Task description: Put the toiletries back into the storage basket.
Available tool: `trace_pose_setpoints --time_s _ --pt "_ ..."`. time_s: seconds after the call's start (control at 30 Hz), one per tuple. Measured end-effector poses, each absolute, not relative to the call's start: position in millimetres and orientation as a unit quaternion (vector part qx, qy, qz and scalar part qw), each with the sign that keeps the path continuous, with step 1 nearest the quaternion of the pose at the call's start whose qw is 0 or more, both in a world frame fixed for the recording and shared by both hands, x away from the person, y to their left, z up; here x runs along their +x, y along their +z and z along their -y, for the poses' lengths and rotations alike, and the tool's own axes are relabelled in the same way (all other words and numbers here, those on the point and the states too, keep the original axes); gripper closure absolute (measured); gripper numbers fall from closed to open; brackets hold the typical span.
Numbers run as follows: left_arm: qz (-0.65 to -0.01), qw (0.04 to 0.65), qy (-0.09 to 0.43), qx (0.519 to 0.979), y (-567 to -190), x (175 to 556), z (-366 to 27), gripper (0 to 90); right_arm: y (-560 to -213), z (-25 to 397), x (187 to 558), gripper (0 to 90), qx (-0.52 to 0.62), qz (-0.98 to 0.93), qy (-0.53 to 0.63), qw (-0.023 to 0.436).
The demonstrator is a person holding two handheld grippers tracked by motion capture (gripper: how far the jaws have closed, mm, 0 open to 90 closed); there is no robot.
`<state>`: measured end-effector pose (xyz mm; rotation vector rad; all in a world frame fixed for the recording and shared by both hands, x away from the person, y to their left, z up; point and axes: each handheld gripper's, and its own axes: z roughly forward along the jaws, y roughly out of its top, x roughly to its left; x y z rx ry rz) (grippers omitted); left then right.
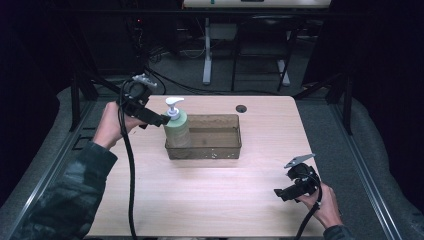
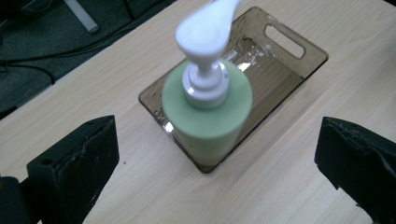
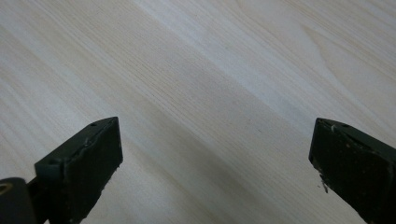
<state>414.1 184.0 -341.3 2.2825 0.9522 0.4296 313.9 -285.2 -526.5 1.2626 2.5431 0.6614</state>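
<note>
A green soap bottle (image 1: pixel 177 129) with a white pump (image 1: pixel 173 106) stands upright in the left end of a clear brownish tray (image 1: pixel 220 150) on the wooden table. My left gripper (image 1: pixel 160 120) hovers just left of and above the bottle, jaws open with nothing between them. In the left gripper view the bottle (image 2: pixel 205 112) and its pump (image 2: pixel 208 37) sit ahead of the wide-apart jaws, with the tray (image 2: pixel 285 70) stretching away behind. My right gripper (image 1: pixel 281 193) rests open near the table's front right, over bare wood (image 3: pixel 210 102).
A small dark cable hole (image 1: pixel 241 108) lies in the table behind the tray. The table's far edge drops to a grey floor with desk legs (image 1: pixel 207 55) and cables. Black cables trail from both grippers toward the front edge.
</note>
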Motion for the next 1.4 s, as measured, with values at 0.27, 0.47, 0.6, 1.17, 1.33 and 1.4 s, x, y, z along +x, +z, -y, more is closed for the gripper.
trace_pose_setpoints --time_s 0.27,0.47,0.6,1.17,1.33,1.4 --pt "-0.371 0.312 0.161 0.86 -374 387 -200 0.0 -527 284 314 2.2 0.431 -0.867 0.223 0.113" --pt "-0.392 0.314 0.156 0.851 -397 376 -211 0.0 -527 283 314 2.3 0.431 -0.868 0.222 0.111" --pt "-0.402 0.317 0.149 0.846 -416 369 -216 0.0 -528 283 314 2.2 0.43 -0.868 0.222 0.112" --pt "-0.44 0.312 0.13 0.832 -473 361 -236 0.0 -531 285 316 2.2 0.43 -0.867 0.223 0.113" --pt "-0.439 0.303 0.12 0.837 -488 365 -240 0.0 -533 286 316 1.6 0.431 -0.867 0.224 0.112" --pt "-0.441 0.304 0.116 0.837 -493 367 -244 0.0 -534 286 316 1.4 0.432 -0.867 0.222 0.112"
